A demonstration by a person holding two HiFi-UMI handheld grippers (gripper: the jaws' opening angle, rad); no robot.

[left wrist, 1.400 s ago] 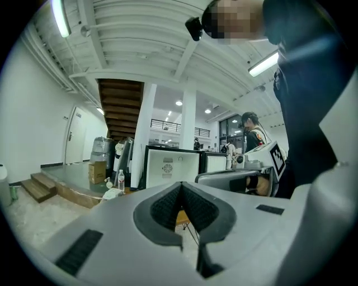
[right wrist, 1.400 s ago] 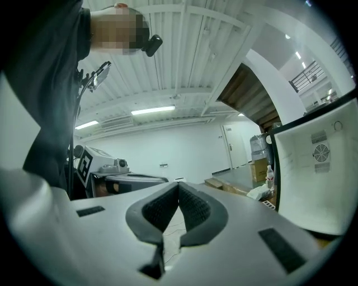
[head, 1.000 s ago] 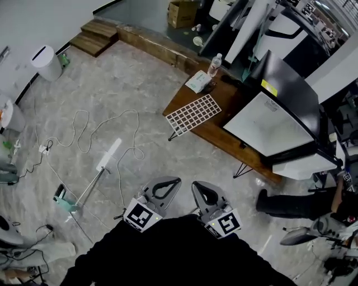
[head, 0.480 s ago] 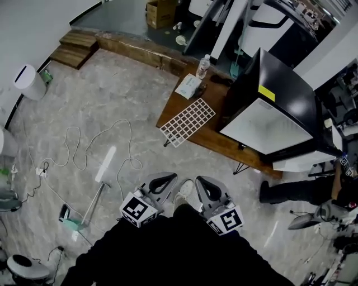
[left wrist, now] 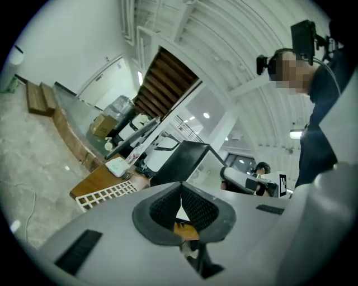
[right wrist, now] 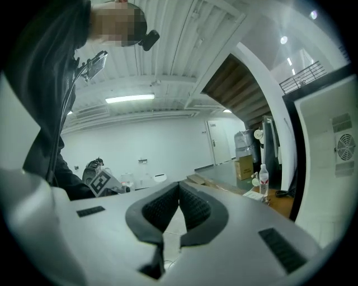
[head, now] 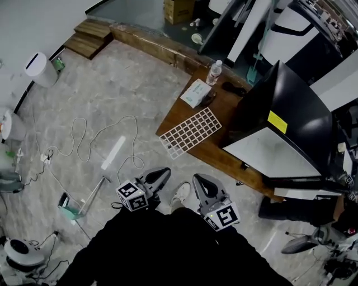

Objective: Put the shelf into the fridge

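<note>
Fridge (head: 291, 106) int. hidden, box (head: 179, 9) cut at top.

White wire shelf (head: 191, 132) lies flat on the wooden table (head: 225, 106), just beside the black fridge (head: 302, 96).

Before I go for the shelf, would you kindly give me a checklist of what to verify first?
1. Shelf lies flat and uncovered on the table: ok.
2. Left gripper open for a grasp: not ok, jaws shut and empty.
3. Right gripper open for a grasp: not ok, jaws shut and empty.
4. Grippers at the shelf: not ok, both are near the body, short of the table.
5. Fridge door open: cannot tell.
6. Bottle clear of the shelf: ok, it stands apart, farther back.
</note>
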